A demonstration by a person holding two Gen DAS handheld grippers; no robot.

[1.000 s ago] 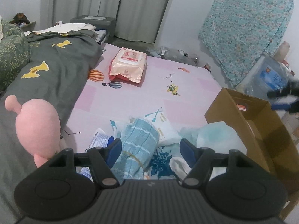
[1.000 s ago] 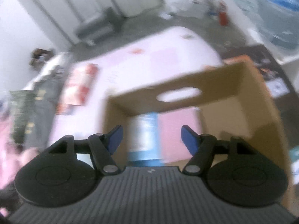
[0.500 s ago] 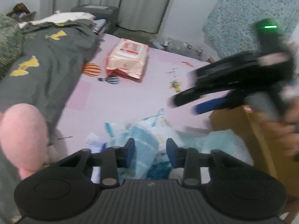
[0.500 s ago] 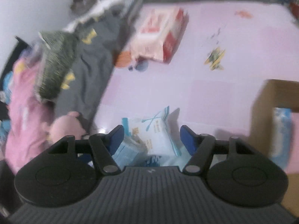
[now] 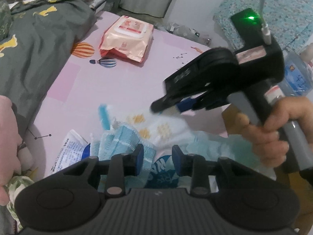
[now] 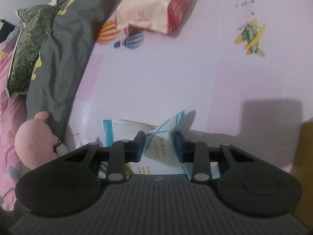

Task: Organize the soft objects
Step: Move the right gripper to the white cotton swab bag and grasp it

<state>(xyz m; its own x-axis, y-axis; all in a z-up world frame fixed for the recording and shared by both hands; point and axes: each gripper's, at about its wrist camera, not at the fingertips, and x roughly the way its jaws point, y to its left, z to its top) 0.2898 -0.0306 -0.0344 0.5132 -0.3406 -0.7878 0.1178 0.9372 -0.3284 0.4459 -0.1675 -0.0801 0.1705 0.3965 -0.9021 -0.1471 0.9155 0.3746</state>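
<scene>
A pile of soft things lies on the pink bed sheet. My left gripper points down into it. Its jaws are closing, and a fold of the blue striped towel is pinched between the pads. A blue-printed packet lies just under them. My right gripper is closing its jaws on a white packet with blue lines, whose corner crumples up between the pads. In the left wrist view the right gripper sits over that white packet, held by a hand.
A pink wipes pack lies farther up the sheet. A grey blanket and a pink plush border the pile on the left. A cardboard box stands at the right, and a pale teal bag lies beside the pile.
The right gripper swung from over the cardboard box to the pile, dropped, and narrowed its jaws on the white packet. The left gripper sank closer and narrowed its jaws on the towel.
</scene>
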